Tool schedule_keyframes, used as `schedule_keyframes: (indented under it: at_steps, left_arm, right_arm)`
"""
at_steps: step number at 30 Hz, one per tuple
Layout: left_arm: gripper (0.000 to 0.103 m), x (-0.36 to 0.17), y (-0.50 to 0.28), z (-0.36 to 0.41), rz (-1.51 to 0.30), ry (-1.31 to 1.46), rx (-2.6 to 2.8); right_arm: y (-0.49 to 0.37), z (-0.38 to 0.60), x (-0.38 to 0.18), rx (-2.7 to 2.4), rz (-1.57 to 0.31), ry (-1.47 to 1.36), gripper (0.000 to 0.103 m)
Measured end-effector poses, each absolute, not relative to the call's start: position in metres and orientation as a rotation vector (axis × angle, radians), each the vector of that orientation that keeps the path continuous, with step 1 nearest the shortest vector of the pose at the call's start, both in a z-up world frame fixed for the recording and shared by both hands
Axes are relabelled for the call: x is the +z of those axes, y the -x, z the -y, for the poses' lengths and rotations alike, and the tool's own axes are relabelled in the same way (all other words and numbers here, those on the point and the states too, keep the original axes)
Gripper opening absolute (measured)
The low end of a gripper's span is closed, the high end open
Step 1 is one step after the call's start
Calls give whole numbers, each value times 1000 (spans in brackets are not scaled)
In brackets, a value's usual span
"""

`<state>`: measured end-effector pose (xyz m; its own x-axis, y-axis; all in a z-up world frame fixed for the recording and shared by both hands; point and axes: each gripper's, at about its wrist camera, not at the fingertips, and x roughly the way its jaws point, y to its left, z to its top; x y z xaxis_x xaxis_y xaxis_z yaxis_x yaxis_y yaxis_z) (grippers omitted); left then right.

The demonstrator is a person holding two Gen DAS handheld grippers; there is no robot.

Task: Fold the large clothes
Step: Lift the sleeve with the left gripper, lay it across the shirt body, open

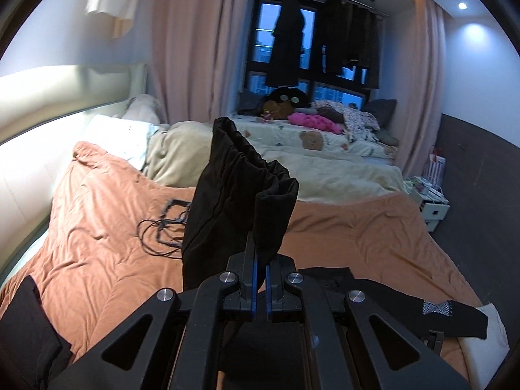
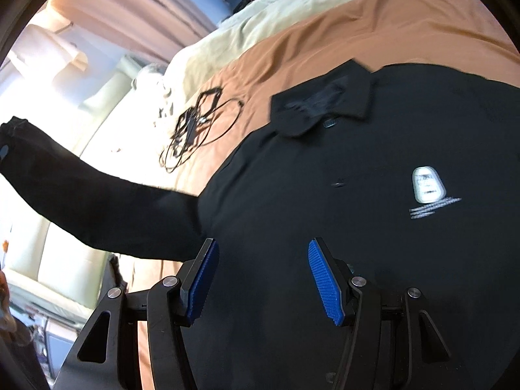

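A black long-sleeved polo shirt (image 2: 357,178) lies face up on the orange bedspread (image 2: 325,42), collar (image 2: 325,100) toward the far side, a white logo (image 2: 427,184) on its chest. My left gripper (image 1: 260,260) is shut on the shirt's sleeve (image 1: 237,195) and holds its cuff end up above the bed. That lifted sleeve also shows in the right wrist view (image 2: 81,201), stretching out to the left. My right gripper (image 2: 263,253) is open and empty, hovering just over the shirt's body below the chest.
A coiled black cable (image 1: 165,227) lies on the bedspread beside the shirt; it also shows in the right wrist view (image 2: 198,126). A cream blanket (image 1: 325,169) and pillows (image 1: 123,136) lie beyond. A white bedside unit (image 1: 432,201) stands at the right.
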<state>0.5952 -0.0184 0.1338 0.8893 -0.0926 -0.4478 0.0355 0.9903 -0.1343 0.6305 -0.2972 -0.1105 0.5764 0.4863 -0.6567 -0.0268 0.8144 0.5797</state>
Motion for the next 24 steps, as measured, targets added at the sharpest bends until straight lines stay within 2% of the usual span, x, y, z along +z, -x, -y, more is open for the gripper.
schedule_keyframes:
  at_steps: [9,24]
  left_arm:
    - [5,118,-612,117,-521,61,-187]
    - [5,22,-644,265,-678,37,-394]
  right_arm:
    - [-595,379,-109,264,-864,-611,58]
    - [-543,491,-135,149,-842,-683,58]
